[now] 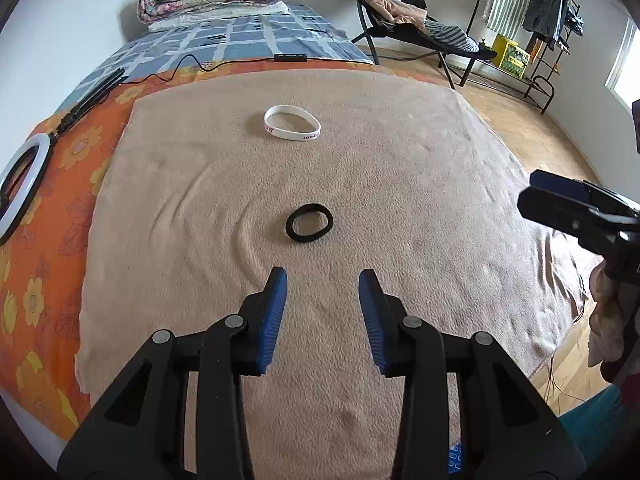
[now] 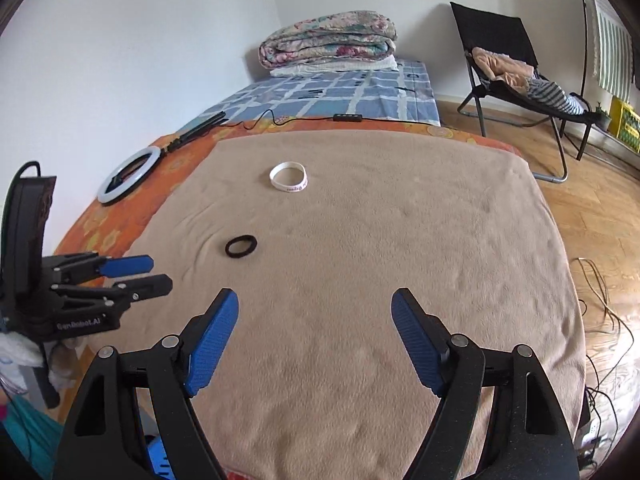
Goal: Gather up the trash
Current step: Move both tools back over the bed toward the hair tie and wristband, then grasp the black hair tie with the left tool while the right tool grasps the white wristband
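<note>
A black hair tie (image 1: 309, 223) (image 2: 241, 246) lies flat on the beige blanket (image 1: 400, 160) (image 2: 400, 220). Further back lies a white wristband (image 1: 292, 123) (image 2: 289, 177) with red print. My left gripper (image 1: 323, 276) (image 2: 160, 273) hovers just short of the hair tie, its blue pads apart with nothing between them. My right gripper (image 2: 315, 296) (image 1: 528, 194) hangs over the blanket's near right part, jaws wide and holding nothing.
A white ring light (image 1: 20, 184) (image 2: 128, 176) and its cable lie on the orange flowered sheet at the left. Folded quilts (image 2: 328, 40) sit at the bed's far end. A black folding chair (image 2: 500, 60) with clothes and loose floor cables (image 2: 600, 300) are to the right.
</note>
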Motion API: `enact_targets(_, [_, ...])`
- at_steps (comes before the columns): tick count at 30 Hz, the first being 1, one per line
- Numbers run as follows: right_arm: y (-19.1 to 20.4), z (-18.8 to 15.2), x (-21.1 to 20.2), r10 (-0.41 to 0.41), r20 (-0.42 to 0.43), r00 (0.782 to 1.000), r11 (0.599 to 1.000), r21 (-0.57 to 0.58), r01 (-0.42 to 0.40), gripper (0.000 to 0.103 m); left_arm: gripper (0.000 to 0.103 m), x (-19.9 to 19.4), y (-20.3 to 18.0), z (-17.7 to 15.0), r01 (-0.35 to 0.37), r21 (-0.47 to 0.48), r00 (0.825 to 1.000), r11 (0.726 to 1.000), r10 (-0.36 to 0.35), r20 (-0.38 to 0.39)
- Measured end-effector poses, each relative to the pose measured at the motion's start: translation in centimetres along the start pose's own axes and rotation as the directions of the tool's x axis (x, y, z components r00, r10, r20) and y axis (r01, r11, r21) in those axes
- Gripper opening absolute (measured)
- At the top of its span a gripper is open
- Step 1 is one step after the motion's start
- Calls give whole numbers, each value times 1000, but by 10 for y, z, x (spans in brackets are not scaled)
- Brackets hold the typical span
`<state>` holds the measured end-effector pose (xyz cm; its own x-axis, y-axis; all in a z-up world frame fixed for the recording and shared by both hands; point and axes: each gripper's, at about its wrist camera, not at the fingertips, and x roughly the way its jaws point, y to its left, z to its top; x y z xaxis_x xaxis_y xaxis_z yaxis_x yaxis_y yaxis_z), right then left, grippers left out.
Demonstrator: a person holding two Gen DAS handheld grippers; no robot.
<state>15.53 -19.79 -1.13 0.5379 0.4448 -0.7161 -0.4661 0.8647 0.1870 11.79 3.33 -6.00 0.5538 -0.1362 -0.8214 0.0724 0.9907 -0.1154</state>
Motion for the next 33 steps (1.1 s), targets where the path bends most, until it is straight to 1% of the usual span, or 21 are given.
enact_targets(4, [-6,28,30,34,-26,999,999,29,-33,79,38,22,5,9,-14,1,1000,1000,14,-14])
enact_targets(6, [-8,40,47,46,-32,998,998,39,-45,79,27,34,9,13,-19,2,999,1000,19,-29])
enact_targets(12, [-12,66,91,66,-40,997,995,84,-63,77,27,60,17,20,-34,7,998,999,34,-54])
enact_targets(14, [-13,75,104,73,-42,996,993,100,-69,72,27,66,18,22,-29,10,998,1000,30,-58])
enact_targets(17, [-11,85,123,86,-49,995,990,115,-79,68,27,75,20,25,-32,16,998,999,33,-59])
enact_targets(20, [-7,92,142,89,-63,994,990,114,-82,63,27,82,22,25,-4,-12,998,1000,4,-60])
enact_targets(23, [-6,97,162,85,-79,993,989,128,-74,60,26,84,17,23,-23,32,999,999,24,-37])
enact_targets(24, [-6,98,168,81,-84,993,989,129,-70,58,22,84,14,22,-32,49,999,998,34,-29])
enact_targets(25, [-5,99,174,80,-90,993,990,127,-68,54,20,84,12,22,-36,61,999,997,38,-22])
enact_targets(26, [-4,99,180,80,-95,992,990,125,-68,51,15,85,10,21,-37,71,999,997,38,-16])
enact_targets(27, [-3,100,185,79,-100,992,990,122,-67,50,12,85,9,21,-36,78,999,996,37,-12])
enact_targets(30, [2,101,200,60,-115,992,993,105,-48,49,6,85,7,21,-30,79,999,996,31,-7])
enact_targets(32, [5,101,209,50,-128,990,995,93,-39,42,6,85,8,22,-25,72,1000,997,26,-5])
enact_targets(33, [7,100,213,43,-137,990,996,86,-31,41,5,85,9,22,-22,67,1000,998,22,-4])
